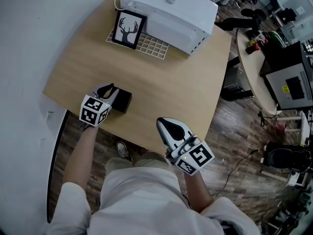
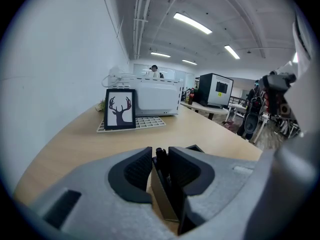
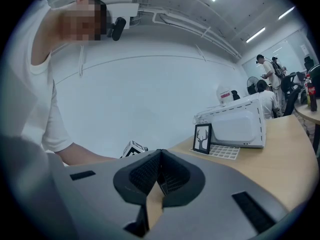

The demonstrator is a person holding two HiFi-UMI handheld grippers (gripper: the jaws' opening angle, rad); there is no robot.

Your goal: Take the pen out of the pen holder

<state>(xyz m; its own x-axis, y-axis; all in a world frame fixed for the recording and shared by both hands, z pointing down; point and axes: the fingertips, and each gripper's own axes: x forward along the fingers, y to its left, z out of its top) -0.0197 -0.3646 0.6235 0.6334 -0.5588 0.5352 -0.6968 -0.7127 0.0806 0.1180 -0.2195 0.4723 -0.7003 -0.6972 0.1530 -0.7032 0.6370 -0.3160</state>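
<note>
Already the left gripper (image 1: 108,91) has its fingers clamped on the pen (image 2: 161,155), not yet lifted from the holder (image 1: 123,101) by the counter's (image 1: 161,82) near edge. The right gripper (image 1: 165,125) has its fingers together, empty.

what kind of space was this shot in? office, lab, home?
Probably an open-plan office or lab workspace, not a home: long strip lights on an exposed ceiling, a dark boxy machine off to one side, and other people in the background beyond the wooden table.
</note>
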